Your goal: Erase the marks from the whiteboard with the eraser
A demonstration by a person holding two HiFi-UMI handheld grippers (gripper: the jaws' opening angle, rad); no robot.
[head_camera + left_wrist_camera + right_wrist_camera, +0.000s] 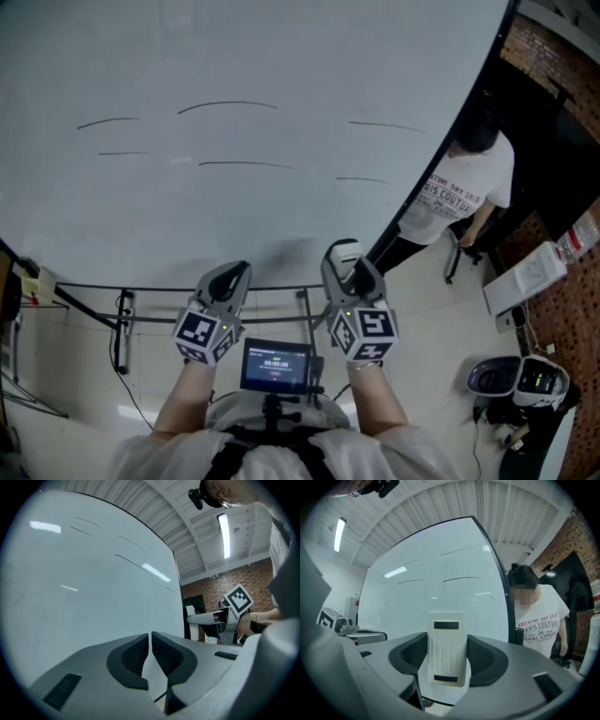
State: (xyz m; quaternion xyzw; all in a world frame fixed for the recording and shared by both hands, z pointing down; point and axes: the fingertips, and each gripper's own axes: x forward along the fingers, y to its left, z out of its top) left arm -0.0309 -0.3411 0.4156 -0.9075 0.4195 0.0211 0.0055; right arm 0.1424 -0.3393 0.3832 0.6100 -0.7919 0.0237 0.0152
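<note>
My right hand-held gripper (349, 270) pinches the eraser (448, 648), probably light and stiff, by its long sides; my left hand-held gripper (150, 654) is pressed together.

Head view looks steeply down; both gripper views face the whiteboard (281, 56).

This looks like a lab or workshop in an industrial hall. A big whiteboard (281, 56) stands on a metal frame over a pale, glossy floor (441, 366). There is a bare brick wall (220, 581) and a ribbed white ceiling (164, 508) with beams and a strip light (225, 534). Black-and-white gear (520, 380) sits on the floor, and a person in a white T-shirt (464, 192) stands beside the board.
</note>
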